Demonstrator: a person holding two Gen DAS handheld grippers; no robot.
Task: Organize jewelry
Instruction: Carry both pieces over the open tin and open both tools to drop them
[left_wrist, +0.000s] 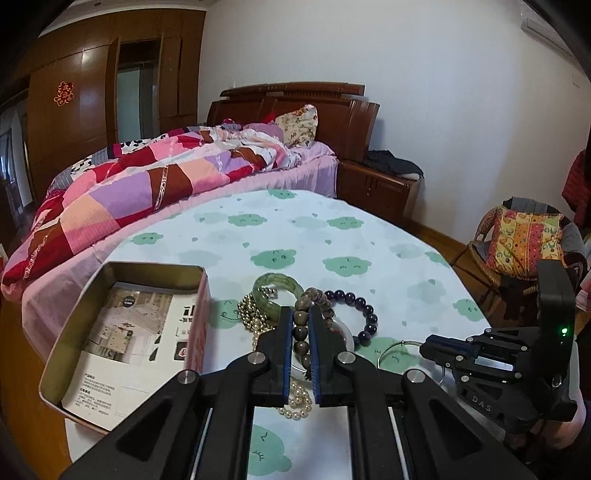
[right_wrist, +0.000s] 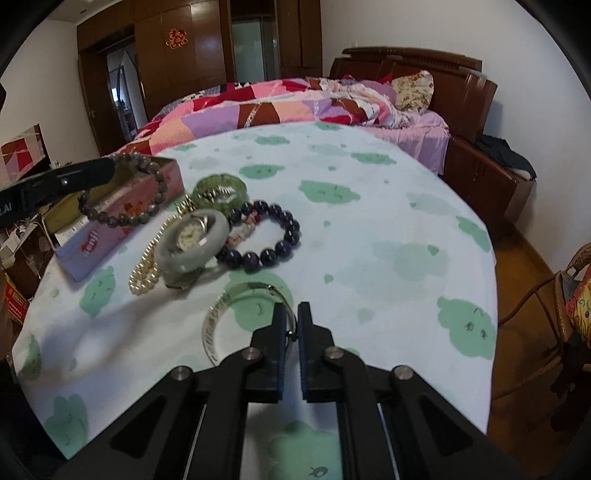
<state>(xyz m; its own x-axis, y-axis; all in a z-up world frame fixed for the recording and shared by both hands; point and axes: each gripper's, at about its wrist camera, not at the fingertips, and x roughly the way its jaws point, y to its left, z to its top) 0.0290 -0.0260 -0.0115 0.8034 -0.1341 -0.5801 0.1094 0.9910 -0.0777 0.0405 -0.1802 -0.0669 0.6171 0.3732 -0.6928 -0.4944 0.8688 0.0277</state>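
Observation:
My left gripper (left_wrist: 300, 314) is shut on a brown bead bracelet (left_wrist: 300, 330) and holds it in the air beside the open tin box (left_wrist: 74, 332); in the right wrist view the bracelet (right_wrist: 147, 214) hangs from the left gripper (right_wrist: 107, 170) over the tin's (right_wrist: 99, 240) side. My right gripper (right_wrist: 291, 314) is shut on a thin silver bangle (right_wrist: 221, 306) that lies on the table. A heap on the cloth holds a green bangle (right_wrist: 219, 192), a pale jade bangle (right_wrist: 218, 240) with a watch (right_wrist: 190, 232), a dark purple bead bracelet (right_wrist: 280, 236) and a pearl string (right_wrist: 146, 273).
The round table (right_wrist: 369, 240) has a white cloth with green prints. The tin holds a printed leaflet (left_wrist: 122, 343). A bed (left_wrist: 147, 177) stands behind the table, a wicker chair (left_wrist: 517, 240) with a cushion to the right, wooden wardrobes at the back.

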